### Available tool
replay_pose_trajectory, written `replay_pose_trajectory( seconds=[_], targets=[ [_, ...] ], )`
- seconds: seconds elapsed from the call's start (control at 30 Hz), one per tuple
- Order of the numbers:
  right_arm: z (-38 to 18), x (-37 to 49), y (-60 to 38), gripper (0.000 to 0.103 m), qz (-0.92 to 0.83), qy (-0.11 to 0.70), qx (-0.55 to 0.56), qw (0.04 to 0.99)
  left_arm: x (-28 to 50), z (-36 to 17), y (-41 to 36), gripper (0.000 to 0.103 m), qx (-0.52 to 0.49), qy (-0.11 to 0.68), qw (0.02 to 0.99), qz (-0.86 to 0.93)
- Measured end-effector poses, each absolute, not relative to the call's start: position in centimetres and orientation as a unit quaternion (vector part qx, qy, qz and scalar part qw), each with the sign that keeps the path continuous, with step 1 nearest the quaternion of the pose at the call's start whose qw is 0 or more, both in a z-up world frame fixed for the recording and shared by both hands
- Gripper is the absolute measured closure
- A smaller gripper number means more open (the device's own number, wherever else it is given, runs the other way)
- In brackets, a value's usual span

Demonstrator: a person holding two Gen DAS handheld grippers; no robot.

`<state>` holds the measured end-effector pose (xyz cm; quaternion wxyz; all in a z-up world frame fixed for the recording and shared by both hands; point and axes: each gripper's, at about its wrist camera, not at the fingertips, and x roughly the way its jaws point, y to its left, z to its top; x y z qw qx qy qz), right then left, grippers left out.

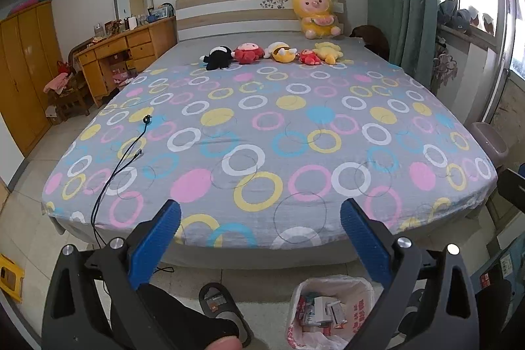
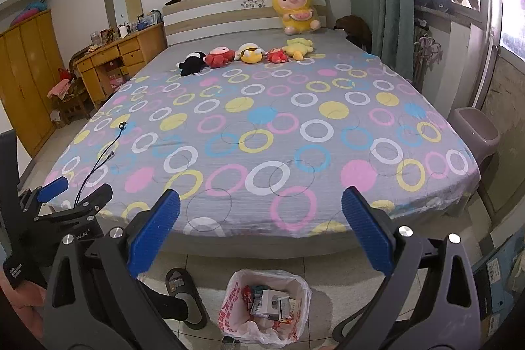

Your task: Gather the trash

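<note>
Below the jaws of both grippers, on the tiled floor at the foot of the bed (image 1: 262, 133), stands the bin (image 1: 331, 310), lined with a white bag printed in red and holding small boxes and wrappers. In the left wrist view it sits under the right-hand jaw of the left gripper (image 1: 261, 218); in the right wrist view it lies between and beneath the jaws of the right gripper (image 2: 261, 207). Both pairs of jaws are spread wide and released, with nothing between them.

Ahead of the jaws stretches the bed, covered in a grey sheet with coloured rings. A black cable (image 1: 124, 153) runs over its left part, ahead of and left of the left gripper's jaws, and hangs over the foot edge to the floor. Far beyond the jaws, near the headboard, a row of plush toys (image 1: 272, 53) lies on the sheet, with a large yellow plush (image 1: 315, 13) propped against the headboard.

A foot in a black slipper (image 2: 183, 297) stands on the floor just left of the bin. To the far right of the jaws, beside the bed, stands a purple bin (image 2: 475, 133). In the right wrist view the left gripper shows at the left edge.
</note>
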<state>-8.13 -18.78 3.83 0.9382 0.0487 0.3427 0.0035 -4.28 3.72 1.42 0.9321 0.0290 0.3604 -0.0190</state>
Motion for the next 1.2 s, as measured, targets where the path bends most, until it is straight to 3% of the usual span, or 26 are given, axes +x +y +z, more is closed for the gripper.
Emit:
replay_pose_trajectory(
  seconds=[1.2],
  targets=[
    [3.26, -8.19, -18.75, 0.007, -0.001, 0.347, 0.04, 0.937, -4.55, 1.82, 3.37, 0.008, 0.027, 0.361, 0.932, -0.024]
  ],
)
